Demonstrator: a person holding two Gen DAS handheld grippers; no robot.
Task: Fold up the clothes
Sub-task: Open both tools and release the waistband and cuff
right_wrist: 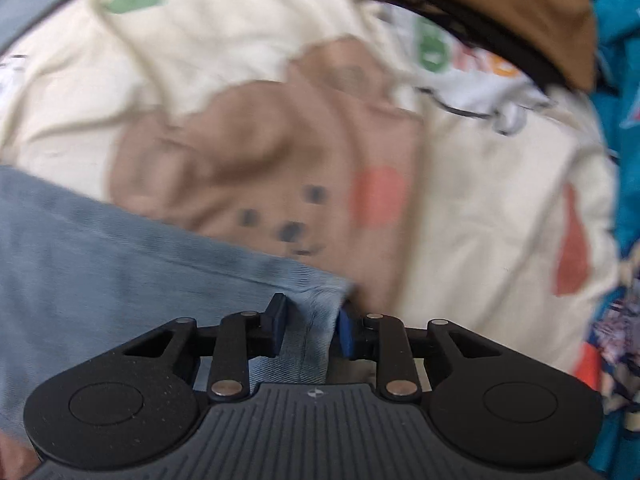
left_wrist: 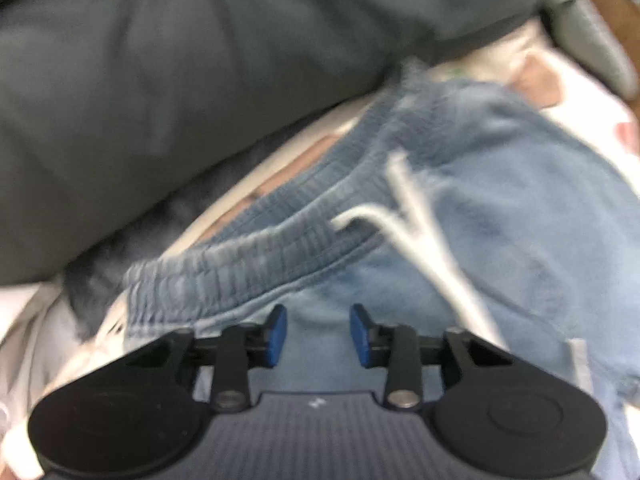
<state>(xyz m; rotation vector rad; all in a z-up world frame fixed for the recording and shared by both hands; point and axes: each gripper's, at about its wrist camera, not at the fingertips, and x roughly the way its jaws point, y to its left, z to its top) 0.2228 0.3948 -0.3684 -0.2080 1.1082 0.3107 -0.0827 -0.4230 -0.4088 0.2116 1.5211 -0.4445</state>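
Observation:
Light blue denim shorts [left_wrist: 500, 200] lie on a cream printed cover, with the ribbed elastic waistband [left_wrist: 280, 240] and a white drawstring [left_wrist: 416, 216] facing my left gripper [left_wrist: 319, 334]. That gripper hovers just over the cloth below the waistband, its blue pads apart and holding nothing. In the right wrist view, a hemmed corner of the shorts [right_wrist: 100, 240] runs in between the pads of my right gripper [right_wrist: 310, 330]. The cloth fills the gap there and both pads press on it. Both views are blurred.
A dark grey cushion [left_wrist: 160, 80] rises behind the shorts. The cream cover [right_wrist: 240, 80] carries brown, green and orange prints. A brown cushion [right_wrist: 500, 0] and teal fabric [right_wrist: 616, 80] lie at the far right, with patterned cloth [right_wrist: 620, 320] below them.

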